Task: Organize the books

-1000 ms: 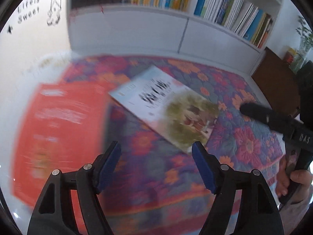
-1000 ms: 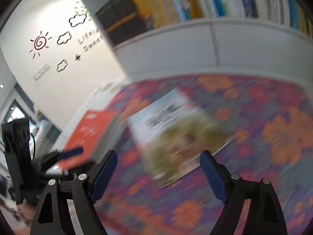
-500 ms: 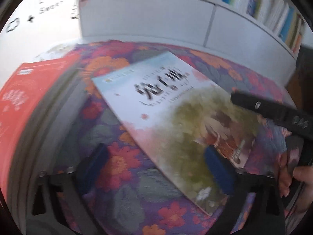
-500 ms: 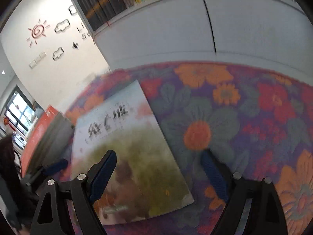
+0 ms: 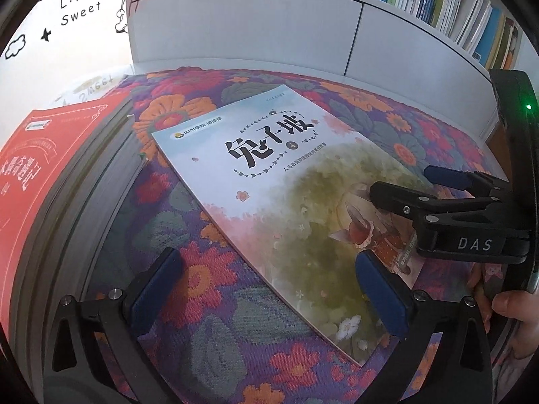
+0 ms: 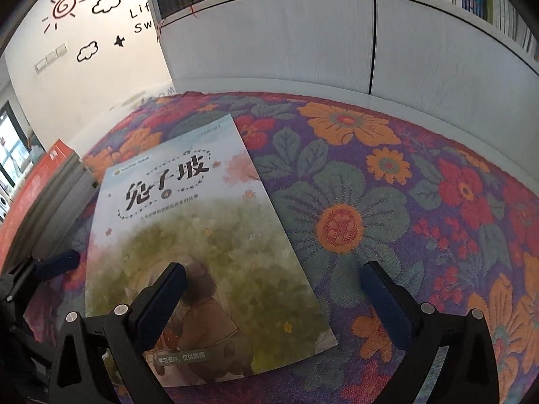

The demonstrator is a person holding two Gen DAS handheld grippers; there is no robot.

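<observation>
Book [image 5: 283, 202] flat on cloth [image 6: 387, 202], edges clear (stack [image 5: 50, 175] left)

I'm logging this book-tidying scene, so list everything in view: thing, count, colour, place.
Picture book: one, pale blue and green cover, flat on the cloth, both grippers over it.
Thick book: one, red cover, beside the picture book at the cloth's edge.
Floral cloth: one, purple with orange flowers, under both books.
Bookshelf: one, white, behind, filled with upright books.
Wall decals: black and red, on the white wall.
Left gripper: black, blue pads, open.
Right gripper: same, jaws opening.
Hand: holding the right gripper.
</observation>
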